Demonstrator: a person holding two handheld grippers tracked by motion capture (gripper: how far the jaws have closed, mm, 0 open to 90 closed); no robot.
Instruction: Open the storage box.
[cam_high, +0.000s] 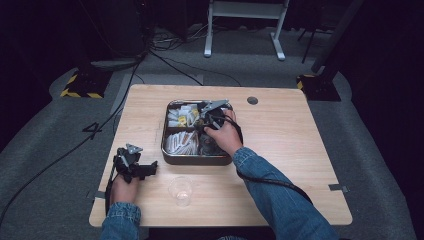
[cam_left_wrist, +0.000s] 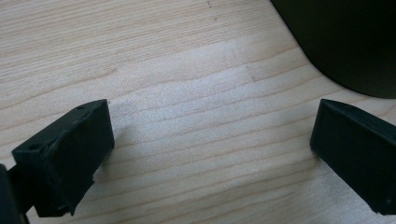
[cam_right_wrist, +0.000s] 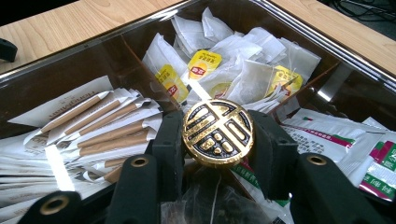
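- Table (cam_high: 300, 165) of pale wood grain stands on grey carpet, the room around it dark, cables trailing across the floor.
- Right gripper (cam_right_wrist: 218, 135) has its jaws clamped on a round gold-and-black knob (cam_right_wrist: 217, 132) at the middle of the compartmented tray (cam_high: 172, 159), its embossed face tilted up toward the camera.
- Left gripper (cam_left_wrist: 210, 149) rests near the table's left edge, jaws wide apart, holding nothing.
- Clear plastic cup (cam_high: 180, 190) stands upright near the front edge.
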